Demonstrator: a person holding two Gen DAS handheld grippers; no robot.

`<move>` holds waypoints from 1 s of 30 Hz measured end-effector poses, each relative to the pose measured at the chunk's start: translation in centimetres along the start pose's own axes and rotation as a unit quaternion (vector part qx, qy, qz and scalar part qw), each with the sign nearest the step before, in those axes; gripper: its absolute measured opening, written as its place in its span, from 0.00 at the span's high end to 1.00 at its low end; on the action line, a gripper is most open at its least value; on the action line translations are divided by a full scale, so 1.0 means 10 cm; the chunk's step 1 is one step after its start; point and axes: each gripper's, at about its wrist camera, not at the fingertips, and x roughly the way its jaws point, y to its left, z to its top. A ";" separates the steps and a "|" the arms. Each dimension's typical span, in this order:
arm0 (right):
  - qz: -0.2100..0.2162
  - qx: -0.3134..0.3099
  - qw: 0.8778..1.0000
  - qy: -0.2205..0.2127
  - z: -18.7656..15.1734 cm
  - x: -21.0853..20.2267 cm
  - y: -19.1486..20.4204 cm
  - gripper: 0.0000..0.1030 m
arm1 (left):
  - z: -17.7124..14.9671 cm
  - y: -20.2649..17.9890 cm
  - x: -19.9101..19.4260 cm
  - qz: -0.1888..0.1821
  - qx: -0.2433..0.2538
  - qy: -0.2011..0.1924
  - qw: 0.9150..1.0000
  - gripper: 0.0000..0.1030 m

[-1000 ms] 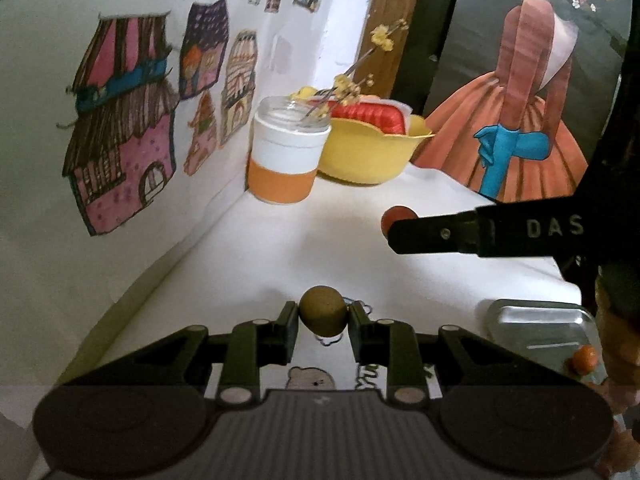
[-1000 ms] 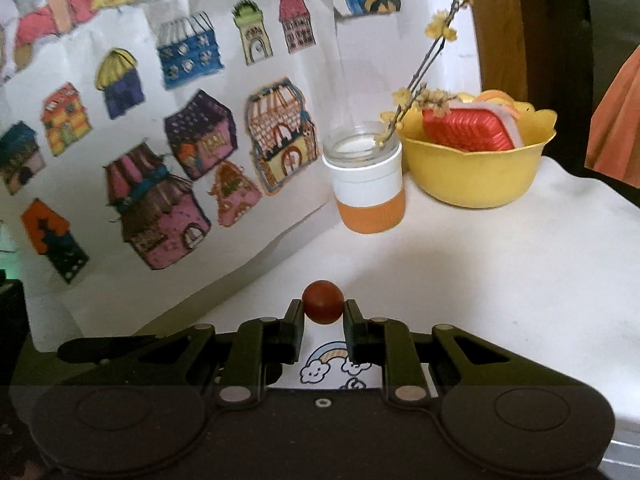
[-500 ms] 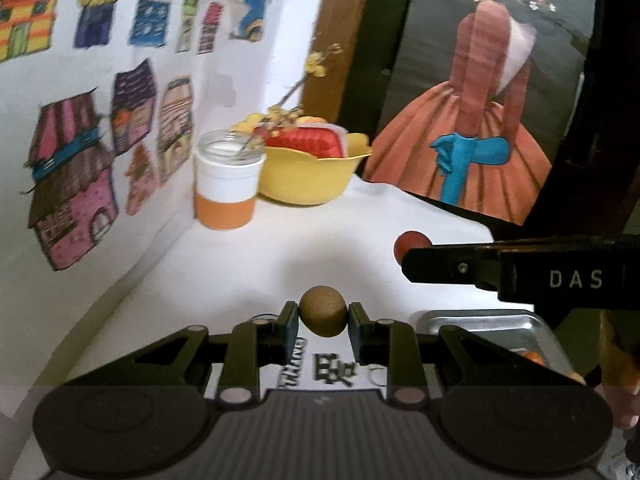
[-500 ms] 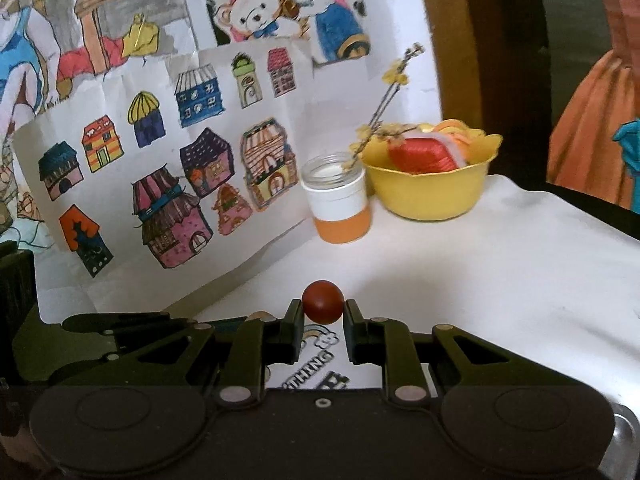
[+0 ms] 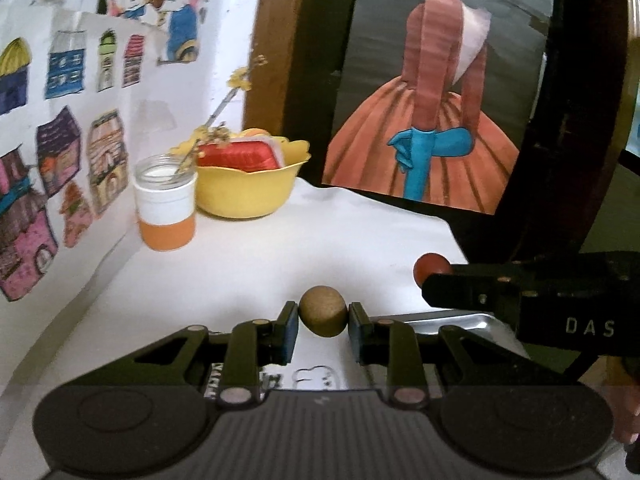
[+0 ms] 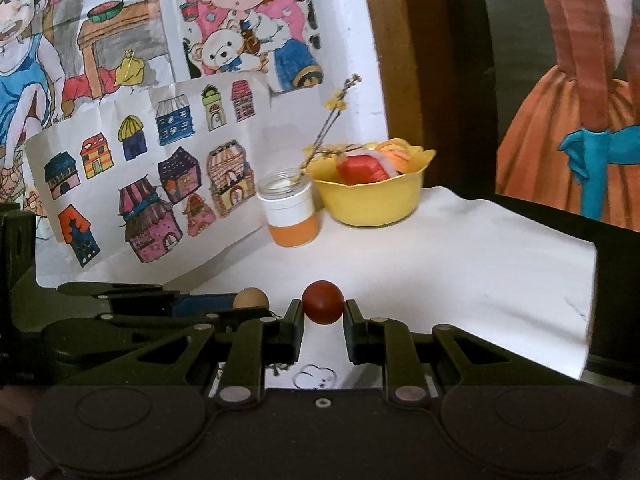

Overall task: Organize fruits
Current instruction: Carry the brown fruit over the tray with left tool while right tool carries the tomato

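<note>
My left gripper [image 5: 323, 316] is shut on a small brown fruit [image 5: 323, 310], held above the white table. My right gripper [image 6: 323, 312] is shut on a small red fruit [image 6: 323, 302]. In the left wrist view the right gripper [image 5: 436, 276] reaches in from the right with the red fruit [image 5: 430, 266] at its tip. In the right wrist view the left gripper [image 6: 248, 304] lies to the left with the brown fruit [image 6: 250, 299]. A metal tray [image 5: 452, 320] sits just beyond my left fingers, mostly hidden.
A yellow bowl [image 5: 248, 194] with a red container stands at the back beside an orange-and-white jar [image 5: 166, 208] holding a dried flower stem. Drawings of houses [image 6: 160, 184] hang on the left wall. A painted panel [image 5: 432, 120] stands behind the table's right edge.
Both grippers have pulled back and risen, so the bowl and jar look farther away. Each still holds its fruit. The left gripper now shows in the right wrist view.
</note>
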 end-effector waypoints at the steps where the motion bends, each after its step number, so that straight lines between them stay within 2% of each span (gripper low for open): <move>1: -0.003 0.000 1.000 -0.002 -0.02 -0.03 -0.03 0.78 | 0.00 -0.05 0.02 -0.003 0.000 0.000 1.000 0.72; 16: -0.061 0.011 0.998 -0.010 -0.41 -0.52 -0.50 0.78 | -0.13 -0.73 0.34 -0.043 0.027 0.029 0.998 0.72; 24: -0.075 0.004 0.997 -0.002 -0.69 -0.55 -0.60 0.78 | -0.22 -0.82 0.58 -0.044 0.026 0.061 0.997 0.71; 30: -0.091 -0.031 0.995 -0.004 -0.86 -0.47 -0.53 0.78 | -0.27 -0.78 0.75 -0.046 0.012 0.093 0.994 0.71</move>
